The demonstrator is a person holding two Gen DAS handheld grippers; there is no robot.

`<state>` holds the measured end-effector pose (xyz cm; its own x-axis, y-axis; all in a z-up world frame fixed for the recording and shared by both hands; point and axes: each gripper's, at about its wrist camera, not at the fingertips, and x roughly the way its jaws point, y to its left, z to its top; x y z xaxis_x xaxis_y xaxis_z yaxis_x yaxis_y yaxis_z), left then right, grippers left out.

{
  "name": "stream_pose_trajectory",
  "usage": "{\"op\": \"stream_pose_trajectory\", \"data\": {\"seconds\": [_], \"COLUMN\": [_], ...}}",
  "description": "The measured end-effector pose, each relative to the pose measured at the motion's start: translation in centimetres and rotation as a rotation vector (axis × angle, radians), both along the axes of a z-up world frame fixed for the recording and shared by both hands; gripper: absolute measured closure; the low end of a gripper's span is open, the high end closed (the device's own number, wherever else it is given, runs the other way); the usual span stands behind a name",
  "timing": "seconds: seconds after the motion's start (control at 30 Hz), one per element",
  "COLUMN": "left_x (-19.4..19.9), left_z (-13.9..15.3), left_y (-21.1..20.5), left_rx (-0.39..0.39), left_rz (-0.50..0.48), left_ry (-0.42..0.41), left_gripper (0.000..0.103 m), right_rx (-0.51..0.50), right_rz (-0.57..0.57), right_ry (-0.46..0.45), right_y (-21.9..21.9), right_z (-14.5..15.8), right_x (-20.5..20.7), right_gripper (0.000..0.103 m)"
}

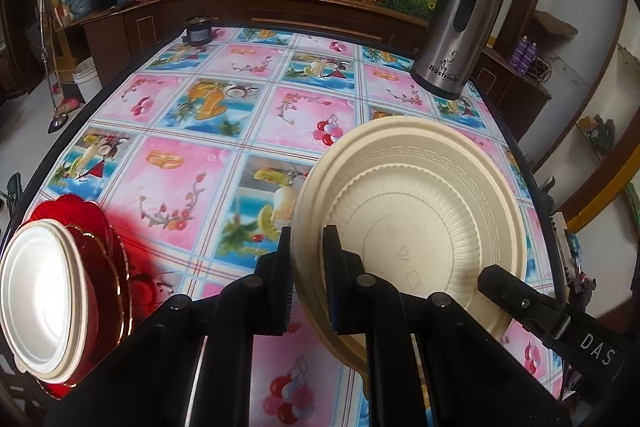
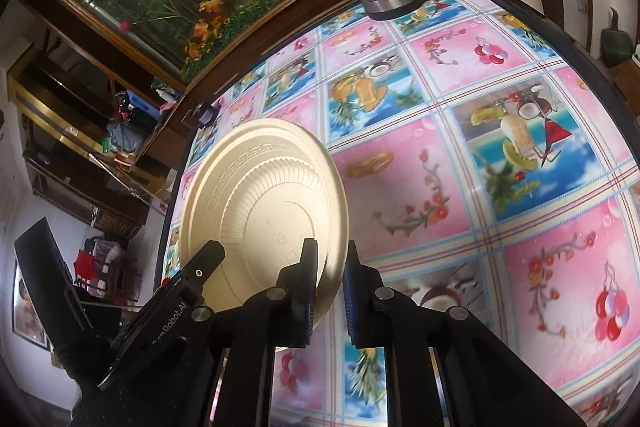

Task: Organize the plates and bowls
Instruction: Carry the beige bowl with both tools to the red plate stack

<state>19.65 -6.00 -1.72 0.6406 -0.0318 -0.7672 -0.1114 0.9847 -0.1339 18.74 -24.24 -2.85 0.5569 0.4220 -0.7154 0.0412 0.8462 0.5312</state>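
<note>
A cream plate [image 1: 420, 195] with a ribbed, patterned rim hangs tilted above the table, and both grippers hold it. My left gripper [image 1: 308, 233] is shut on its left rim. On the opposite rim my right gripper [image 2: 331, 247] is shut too, the same cream plate [image 2: 256, 195] filling the right wrist view. Each view shows the other gripper's finger at the far edge of the plate. At the table's near left corner, white bowls [image 1: 44, 287] rest stacked on red scalloped plates [image 1: 106, 247].
The table [image 1: 208, 163] wears a pink and blue patterned cloth. A steel thermos jug [image 1: 456, 35] stands at its far right, and a small dark object [image 1: 198, 29] at its far left edge. Wooden cabinets and a planted tank lie behind.
</note>
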Motion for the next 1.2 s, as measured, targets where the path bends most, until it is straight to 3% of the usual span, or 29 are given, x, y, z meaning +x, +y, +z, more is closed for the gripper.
{"op": "stream_pose_trajectory", "data": {"seconds": [1.2], "left_x": [-6.8], "left_z": [2.1], "left_y": [5.1], "left_rx": [-0.043], "left_rz": [0.027], "left_ry": [-0.082], "left_gripper": [0.091], "right_rx": [-0.033], "right_rz": [0.073], "right_ry": [-0.105], "right_y": [4.7], "right_z": [2.8], "right_x": [-6.1], "right_gripper": [0.091]}}
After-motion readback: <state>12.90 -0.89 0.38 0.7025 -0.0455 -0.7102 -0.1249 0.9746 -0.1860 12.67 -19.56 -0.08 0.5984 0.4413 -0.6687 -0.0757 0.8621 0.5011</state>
